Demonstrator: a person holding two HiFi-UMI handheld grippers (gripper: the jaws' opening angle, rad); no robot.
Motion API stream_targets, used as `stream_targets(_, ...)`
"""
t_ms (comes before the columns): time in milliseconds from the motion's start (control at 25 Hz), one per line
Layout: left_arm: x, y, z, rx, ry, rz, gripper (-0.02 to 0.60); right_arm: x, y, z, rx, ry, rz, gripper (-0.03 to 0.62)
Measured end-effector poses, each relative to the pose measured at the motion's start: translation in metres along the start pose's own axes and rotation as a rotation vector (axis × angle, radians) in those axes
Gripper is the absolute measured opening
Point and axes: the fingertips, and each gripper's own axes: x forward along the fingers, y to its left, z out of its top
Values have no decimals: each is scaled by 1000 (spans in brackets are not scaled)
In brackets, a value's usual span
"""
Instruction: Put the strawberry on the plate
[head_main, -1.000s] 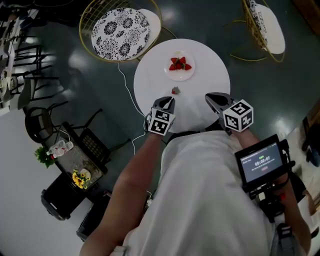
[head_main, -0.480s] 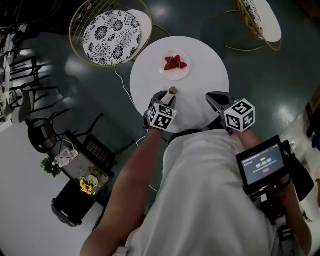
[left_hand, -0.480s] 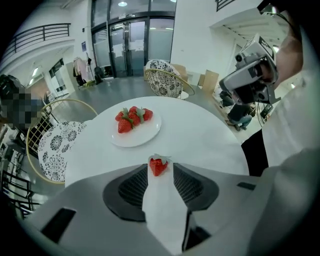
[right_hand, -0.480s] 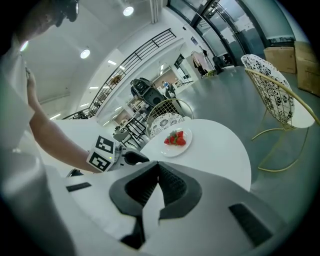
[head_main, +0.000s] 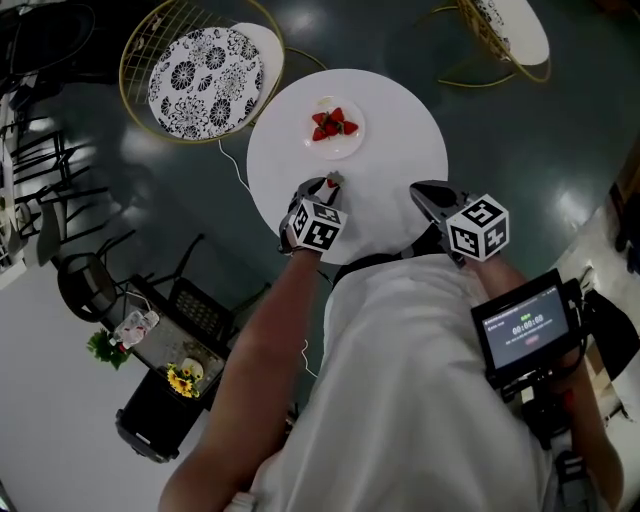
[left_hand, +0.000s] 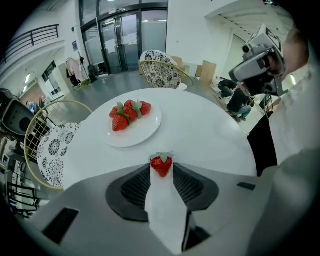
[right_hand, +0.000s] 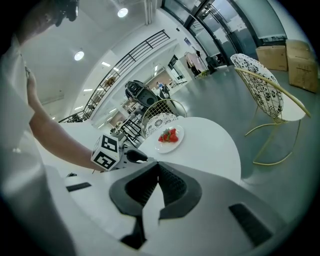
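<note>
The left gripper (head_main: 322, 186) hangs released, its jaws just opened wide, with 1 strawberry (left_hand: 161, 165) lying about mid-table between their tips. A strip of bare top separates it from the plate (left_hand: 145, 134) of berries beyond. The right half of the round table (head_main: 400, 130) is open. The right gripper (right_hand: 155, 164) is clenched on nothing. Digits on the monitor (head_main: 520, 328) are unreadable.
</note>
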Motion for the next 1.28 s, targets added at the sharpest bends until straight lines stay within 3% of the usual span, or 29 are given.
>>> stream_targets(560, 0, -7, 3, -89, -48, -11, 130, -3, -1, 1, -21, -5, 1, 8)
stream_targets(880, -14, -9, 18, -151, -121, -6, 130, 0, 1, 6, -44, -6, 24, 8)
stream_targets(1080, -20, -26, 27, -149, -159, -31, 129, 0, 4, 8, -59, 7, 40, 8)
stream_targets(1280, -33, -33, 37, -234, -175, -39, 130, 1, 5, 9, -70, 30, 56, 8)
